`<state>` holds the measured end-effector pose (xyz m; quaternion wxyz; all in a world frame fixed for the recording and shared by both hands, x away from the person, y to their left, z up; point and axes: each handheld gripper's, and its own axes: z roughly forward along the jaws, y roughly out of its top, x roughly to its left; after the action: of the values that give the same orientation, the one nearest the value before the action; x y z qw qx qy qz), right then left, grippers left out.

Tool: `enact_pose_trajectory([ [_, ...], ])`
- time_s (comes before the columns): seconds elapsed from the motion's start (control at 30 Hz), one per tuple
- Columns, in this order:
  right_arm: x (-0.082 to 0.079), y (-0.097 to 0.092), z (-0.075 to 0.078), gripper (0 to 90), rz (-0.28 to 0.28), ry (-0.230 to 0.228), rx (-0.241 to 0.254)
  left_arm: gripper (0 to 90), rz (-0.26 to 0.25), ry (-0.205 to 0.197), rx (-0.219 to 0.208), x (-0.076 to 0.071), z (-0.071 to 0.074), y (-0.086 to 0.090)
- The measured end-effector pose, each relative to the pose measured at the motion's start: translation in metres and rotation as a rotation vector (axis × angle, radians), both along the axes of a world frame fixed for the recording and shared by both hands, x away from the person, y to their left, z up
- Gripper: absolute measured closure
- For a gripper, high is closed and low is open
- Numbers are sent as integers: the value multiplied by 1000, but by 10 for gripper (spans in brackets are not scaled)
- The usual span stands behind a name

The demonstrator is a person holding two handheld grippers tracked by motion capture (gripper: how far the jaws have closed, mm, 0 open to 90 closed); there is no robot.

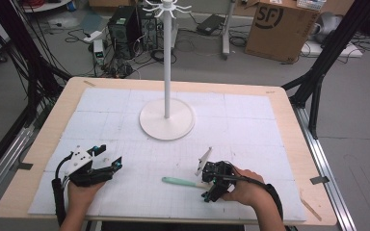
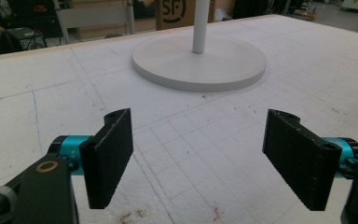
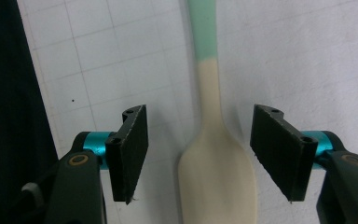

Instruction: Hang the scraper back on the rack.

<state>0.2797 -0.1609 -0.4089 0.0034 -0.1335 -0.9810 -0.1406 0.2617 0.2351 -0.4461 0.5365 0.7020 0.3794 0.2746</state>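
A spoon (image 1: 177, 181) with a mint-green handle and a cream bowl lies flat on the white gridded mat, near the front edge at the middle. My right gripper (image 1: 204, 185) points at it from the right, tilted down. In the right gripper view the spoon's bowl (image 3: 216, 182) lies between the two black pads with a gap on each side, so my right gripper (image 3: 199, 149) is open around it without touching. My left gripper (image 1: 110, 155) rests at the front left, open and empty. In its own view my left gripper (image 2: 198, 154) faces the white stand's base (image 2: 198, 60).
A white hook stand (image 1: 166, 120) with a round base and a tall pole stands at the mat's middle back. The wooden table edge (image 1: 289, 125) frames the mat. Cables, computers and a cardboard box (image 1: 279, 29) lie on the floor behind.
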Motion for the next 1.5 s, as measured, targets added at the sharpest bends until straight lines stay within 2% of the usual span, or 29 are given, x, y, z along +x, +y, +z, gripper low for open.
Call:
enact_pose_trajectory([
  [0.2, 2, 6, 1, 372, 3, 19, -45, 250, -1, 0, 0, 0, 0, 0],
  [0.43, 6, 11, 3, 385, 15, 31, -68, 250, 1, 1, 1, 0, 0, 0],
  [0.7, 7, 17, 4, 392, 20, 44, -116, 250, -1, 1, 3, 0, 0, 0],
  [0.77, 8, 19, 5, 396, 35, 40, -116, 250, 0, 1, 3, 0, 0, 0],
  [1.17, 11, 30, 5, 429, 39, 51, -156, 250, -1, 4, 4, 0, 0, 0],
  [1.33, 14, 33, 6, 450, 63, 45, -166, 250, -1, 2, 2, 0, 0, 0],
  [1.5, 14, 35, 5, 480, 55, 46, -172, 250, -3, 3, 3, 0, 0, 0],
])
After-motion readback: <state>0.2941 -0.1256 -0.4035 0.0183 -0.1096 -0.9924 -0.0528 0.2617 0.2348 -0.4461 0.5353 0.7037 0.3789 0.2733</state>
